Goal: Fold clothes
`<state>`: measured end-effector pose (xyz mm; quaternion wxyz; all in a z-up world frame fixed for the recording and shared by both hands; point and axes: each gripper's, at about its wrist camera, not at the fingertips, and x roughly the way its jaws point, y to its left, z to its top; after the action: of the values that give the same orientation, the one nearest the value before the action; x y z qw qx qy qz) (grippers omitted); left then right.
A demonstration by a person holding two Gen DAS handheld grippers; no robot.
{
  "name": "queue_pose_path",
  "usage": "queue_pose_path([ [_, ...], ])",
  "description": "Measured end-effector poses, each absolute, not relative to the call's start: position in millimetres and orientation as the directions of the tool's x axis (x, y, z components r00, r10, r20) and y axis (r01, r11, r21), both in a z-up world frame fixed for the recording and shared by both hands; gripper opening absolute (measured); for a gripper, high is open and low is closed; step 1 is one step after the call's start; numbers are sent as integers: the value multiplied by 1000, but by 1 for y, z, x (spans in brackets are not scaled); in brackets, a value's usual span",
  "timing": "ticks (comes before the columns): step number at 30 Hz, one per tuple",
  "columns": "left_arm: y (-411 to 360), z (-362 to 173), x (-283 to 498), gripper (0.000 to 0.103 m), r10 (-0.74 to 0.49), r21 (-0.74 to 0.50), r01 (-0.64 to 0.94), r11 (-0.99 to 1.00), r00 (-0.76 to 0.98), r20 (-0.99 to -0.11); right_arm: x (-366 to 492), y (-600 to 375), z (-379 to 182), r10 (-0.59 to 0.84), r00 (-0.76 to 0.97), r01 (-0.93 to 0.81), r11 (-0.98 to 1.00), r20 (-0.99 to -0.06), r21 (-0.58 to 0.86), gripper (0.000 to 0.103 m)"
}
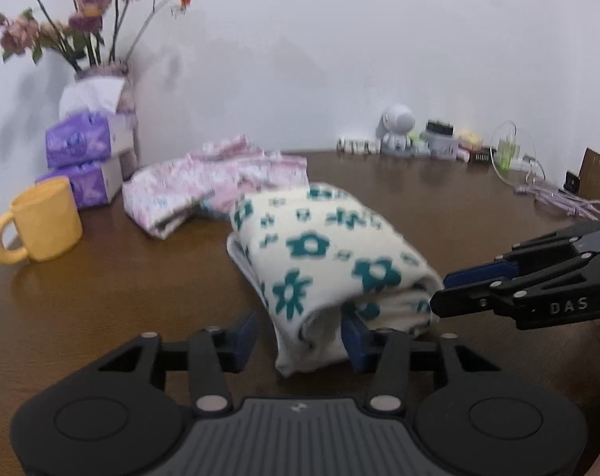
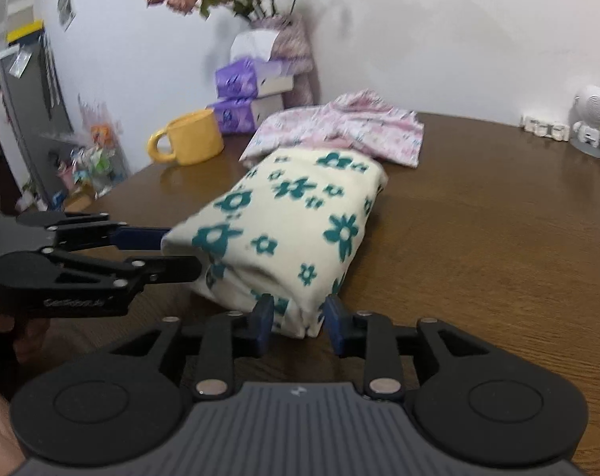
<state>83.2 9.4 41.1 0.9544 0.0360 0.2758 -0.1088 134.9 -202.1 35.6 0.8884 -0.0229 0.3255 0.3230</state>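
So the cream garment with teal flowers (image 1: 320, 254) is folded into a thick, puffy bundle lying on the brown wooden desk (image 1: 101, 277), roughly mid-desk, with layered edges showing at the near end. Right behind it, touching or nearly so, sits a crumpled pink patterned garment (image 1: 216, 182).

The left hand-held gripper (image 1: 300, 337) has its jaws partly apart around the near corner of the bundle; the right pad sits against the fabric, the left one stands clear of it, so it isn't pinching. The right hand-held gripper (image 2: 298, 319) is set narrower, straddling a fold at the near end. The cloth sits between the pads, but I honestly can't tell if they press on it.

Both views are blurry, so the flower print smears and the fold layers are hard to count. The bundle's underside is hidden. The yellow mug (image 1: 42, 222), purple tissue packs (image 1: 81, 154) and flower vase (image 1: 101, 75) sit at the desk's far left; the small stuff along the wall is too fuzzy to name.
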Motion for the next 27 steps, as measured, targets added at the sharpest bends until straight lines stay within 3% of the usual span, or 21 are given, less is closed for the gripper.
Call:
queue_pose_path([
  [2, 6, 42, 84, 39, -171, 28, 219, 975, 830, -531, 137, -201, 34, 545, 592, -571, 804, -594, 169, 26],
  [3, 7, 41, 85, 23, -167, 22, 212, 977, 828, -535, 139, -200, 32, 537, 594, -562, 810, -599, 169, 19],
  [4, 9, 38, 86, 19, -165, 11, 203, 979, 825, -541, 140, -198, 29, 527, 594, -553, 816, -608, 167, 11],
  [7, 14, 33, 89, 17, -158, -15, 180, 984, 819, -552, 141, -201, 26, 516, 609, -522, 832, -602, 185, 3],
  [13, 16, 31, 89, 16, -171, -26, 189, 982, 812, -558, 139, -197, 24, 520, 588, -541, 823, -620, 177, 6],
  [14, 17, 34, 88, 23, -184, -34, 199, 979, 809, -558, 139, -199, 26, 528, 584, -543, 819, -617, 186, 7],
  [15, 19, 36, 86, 41, -197, -42, 210, 977, 806, -558, 138, -201, 28, 536, 580, -546, 815, -614, 196, 8],
  [17, 23, 45, 82, 62, -225, -61, 230, 971, 808, -544, 138, -210, 35, 563, 572, -542, 805, -596, 241, 15],
  [19, 29, 57, 79, 73, -252, -93, 239, 967, 823, -509, 140, -225, 44, 600, 568, -528, 791, -564, 310, 38],
  [20, 33, 62, 79, 80, -262, -117, 235, 965, 830, -492, 144, -230, 47, 602, 578, -507, 794, -551, 335, 41],
  [23, 38, 68, 96, 83, -264, -210, 180, 961, 822, -505, 159, -239, 50, 610, 587, -436, 792, -532, 427, 41],
  [26, 36, 60, 116, 80, -273, -293, 120, 949, 778, -566, 181, -235, 38, 631, 543, -350, 770, -554, 534, 41],
  [27, 37, 57, 120, 74, -274, -311, 102, 945, 767, -580, 186, -233, 33, 634, 531, -323, 765, -562, 557, 41],
])
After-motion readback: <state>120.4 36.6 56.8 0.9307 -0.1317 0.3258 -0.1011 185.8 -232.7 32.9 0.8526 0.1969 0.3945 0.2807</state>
